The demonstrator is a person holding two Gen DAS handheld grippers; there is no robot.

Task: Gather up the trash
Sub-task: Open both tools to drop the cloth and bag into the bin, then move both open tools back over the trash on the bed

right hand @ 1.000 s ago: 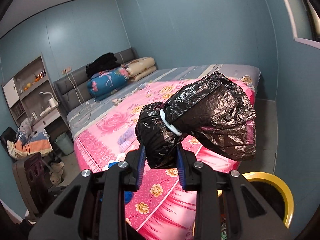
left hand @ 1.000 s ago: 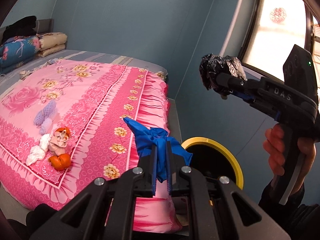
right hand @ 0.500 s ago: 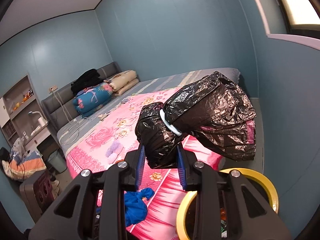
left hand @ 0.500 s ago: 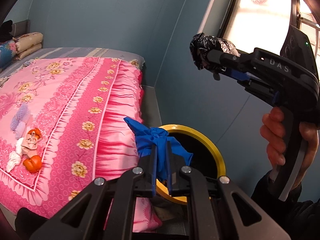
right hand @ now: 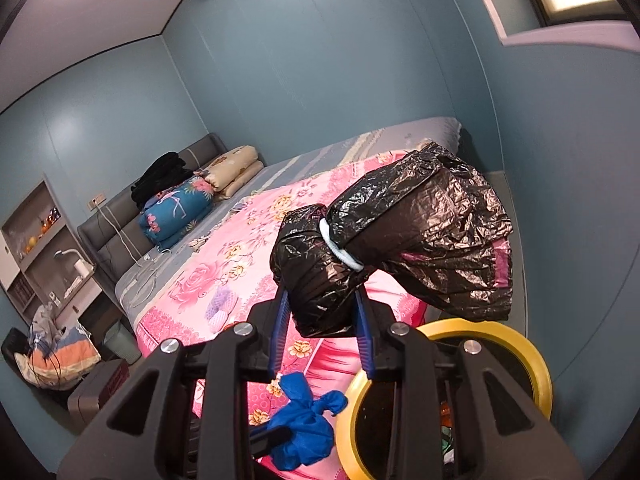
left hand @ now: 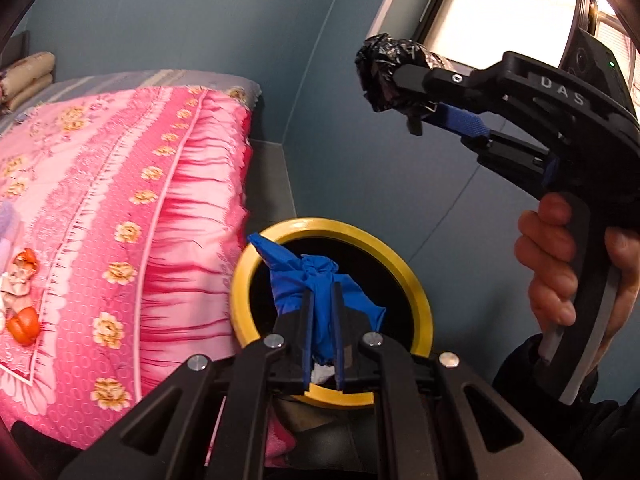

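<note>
Holding a knotted blue plastic bag (left hand: 316, 280) between nearly closed fingers (left hand: 307, 328), the left gripper (left hand: 322, 332) hangs above the mouth of the yellow-rimmed trash bin (left hand: 404, 268). Seen from that gripper, the blue bag sits over the bin's dark opening; from the right wrist view the same bag (right hand: 304, 420) appears just beside the rim, at the bed-side edge.

The right gripper (right hand: 322, 332) clamps a crumpled black plastic bag (right hand: 400, 248) at its narrow end, fingers (right hand: 279, 332) pressed against the plastic on both sides. A pale band (right hand: 340, 250) cinches this bag near the grip. The bundle projects forward and is held higher than the bin, near its far side. A person's hand (left hand: 560, 276) wraps the right gripper's handle.

The bin stands on the floor (left hand: 268, 176) between the bed and the blue wall (left hand: 360, 160), touching or nearly touching the pink floral bedspread (left hand: 120, 200).

Further trash lies on the bedspread: an orange piece (left hand: 24, 324), crumpled wrappers (left hand: 20, 276) and a pale purple foam net (right hand: 220, 304), all well apart from the bin.
</note>
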